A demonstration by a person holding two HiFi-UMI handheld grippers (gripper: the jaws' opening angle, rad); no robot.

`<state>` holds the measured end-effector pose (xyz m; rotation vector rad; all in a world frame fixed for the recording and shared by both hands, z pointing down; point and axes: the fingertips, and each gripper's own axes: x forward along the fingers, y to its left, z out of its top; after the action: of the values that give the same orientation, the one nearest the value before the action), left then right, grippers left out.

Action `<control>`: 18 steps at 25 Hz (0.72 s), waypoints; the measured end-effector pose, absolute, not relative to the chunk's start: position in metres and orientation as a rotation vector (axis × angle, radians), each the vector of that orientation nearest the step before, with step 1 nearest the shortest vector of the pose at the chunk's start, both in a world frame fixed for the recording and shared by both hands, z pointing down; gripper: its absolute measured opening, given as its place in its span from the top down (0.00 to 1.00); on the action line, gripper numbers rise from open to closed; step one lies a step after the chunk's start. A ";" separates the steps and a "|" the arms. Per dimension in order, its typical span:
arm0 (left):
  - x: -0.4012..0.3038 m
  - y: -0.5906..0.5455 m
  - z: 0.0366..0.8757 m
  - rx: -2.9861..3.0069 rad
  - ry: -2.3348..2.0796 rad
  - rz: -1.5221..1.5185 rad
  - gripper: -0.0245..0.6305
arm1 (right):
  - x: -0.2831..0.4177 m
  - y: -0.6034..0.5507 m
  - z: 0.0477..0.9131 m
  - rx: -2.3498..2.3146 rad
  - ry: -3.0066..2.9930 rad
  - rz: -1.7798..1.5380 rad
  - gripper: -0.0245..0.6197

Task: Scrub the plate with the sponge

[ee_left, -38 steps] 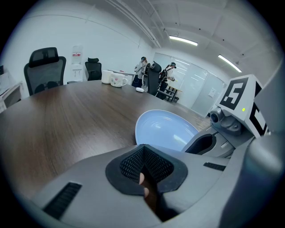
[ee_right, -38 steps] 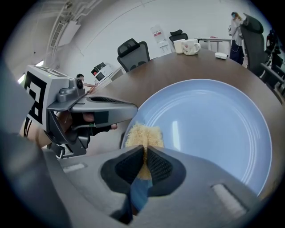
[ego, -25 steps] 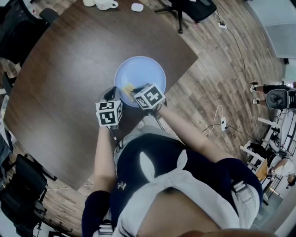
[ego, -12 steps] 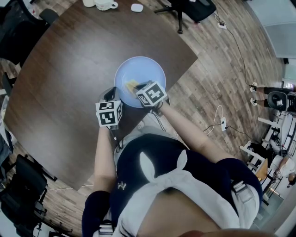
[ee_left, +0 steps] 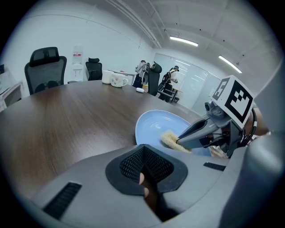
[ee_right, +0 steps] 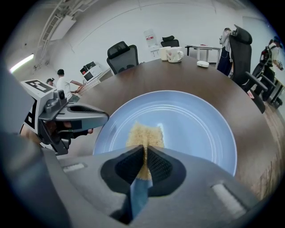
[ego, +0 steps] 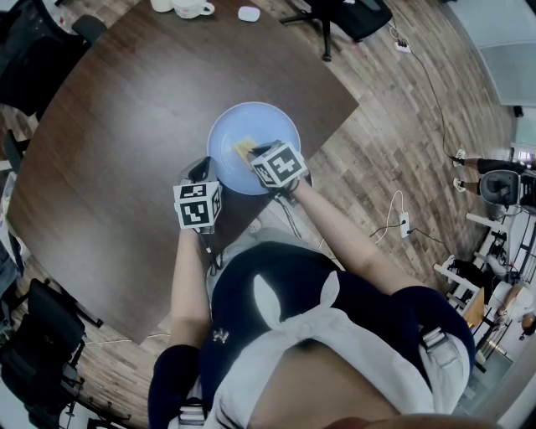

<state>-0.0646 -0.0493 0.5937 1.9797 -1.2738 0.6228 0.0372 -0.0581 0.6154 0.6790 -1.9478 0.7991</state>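
Observation:
A light blue plate (ego: 260,126) lies near the front edge of the dark wooden table (ego: 126,126). My right gripper (ego: 254,157) is shut on a yellow sponge (ego: 244,149) and presses it on the plate's near left part. In the right gripper view the sponge (ee_right: 144,132) sticks out ahead of the shut jaws (ee_right: 144,156) onto the plate (ee_right: 196,129). My left gripper (ego: 203,172) is shut, with its tips at the plate's near left rim. The right gripper view shows the left gripper (ee_right: 105,118) ending at that rim. Whether it pinches the rim is unclear.
White mugs (ego: 191,8) and a small white object (ego: 249,12) stand at the table's far side. An office chair (ego: 343,17) is behind the table, and others (ee_right: 122,55) stand around it. Cables and a power strip (ego: 404,224) lie on the wooden floor to the right.
My right gripper has slid the sponge across the plate, away from me and slightly right. The left gripper and the plate have not moved.

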 end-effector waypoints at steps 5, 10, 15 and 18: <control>-0.066 -0.048 0.594 1.979 -1.274 0.623 0.95 | 0.041 -0.062 0.616 0.694 -1.940 0.761 0.93; -0.066 -0.048 0.594 1.981 -1.276 0.625 0.95 | 0.045 -0.065 0.616 0.707 -1.935 0.750 0.93; -0.065 -0.048 0.593 1.984 -1.275 0.625 0.95 | 0.051 -0.069 0.615 0.724 -1.925 0.744 0.93; -0.066 -0.048 0.593 1.982 -1.272 0.625 0.95 | 0.055 -0.071 0.616 0.730 -1.912 0.740 0.93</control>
<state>-0.0659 -0.0480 0.5932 1.9822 -1.2721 0.6249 0.0548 -0.0712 0.6156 0.7301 -1.9124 0.7397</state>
